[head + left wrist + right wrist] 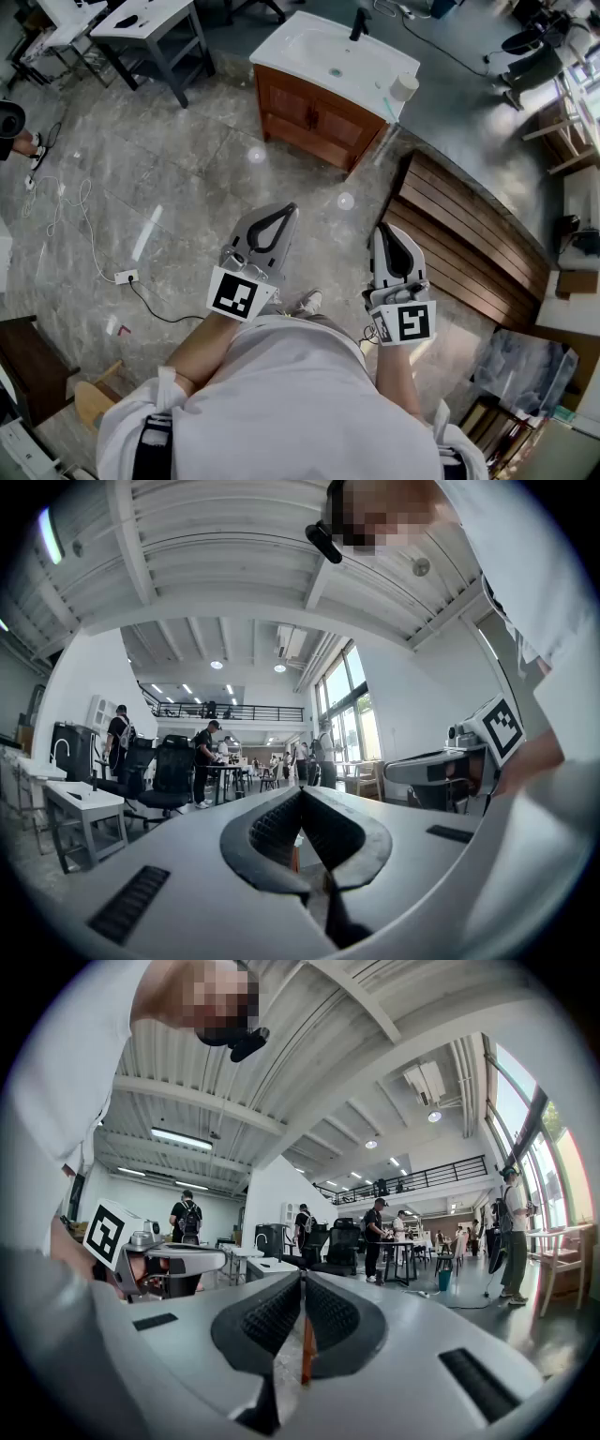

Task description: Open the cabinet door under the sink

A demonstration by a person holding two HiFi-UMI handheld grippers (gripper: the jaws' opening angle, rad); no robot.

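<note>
In the head view, a wooden cabinet [314, 117] with two closed doors stands under a white sink [328, 58] at the top centre, well ahead of me. Both grippers are held near my chest, far from the cabinet and pointing toward it. The left gripper [287, 210] is shut with nothing in it. The right gripper [380, 229] is also shut and empty. In the left gripper view the jaws [300, 791] meet at the tips and point into the room. The right gripper view shows its jaws [302, 1275] pressed together the same way. The cabinet is outside both gripper views.
A slatted wooden platform [469, 234] lies to the right of the cabinet. A white cup [403, 87] sits on the sink's corner by a black faucet [358, 23]. A power strip [125, 277] with cables lies on the floor at left. Grey tables [150, 28] stand at top left.
</note>
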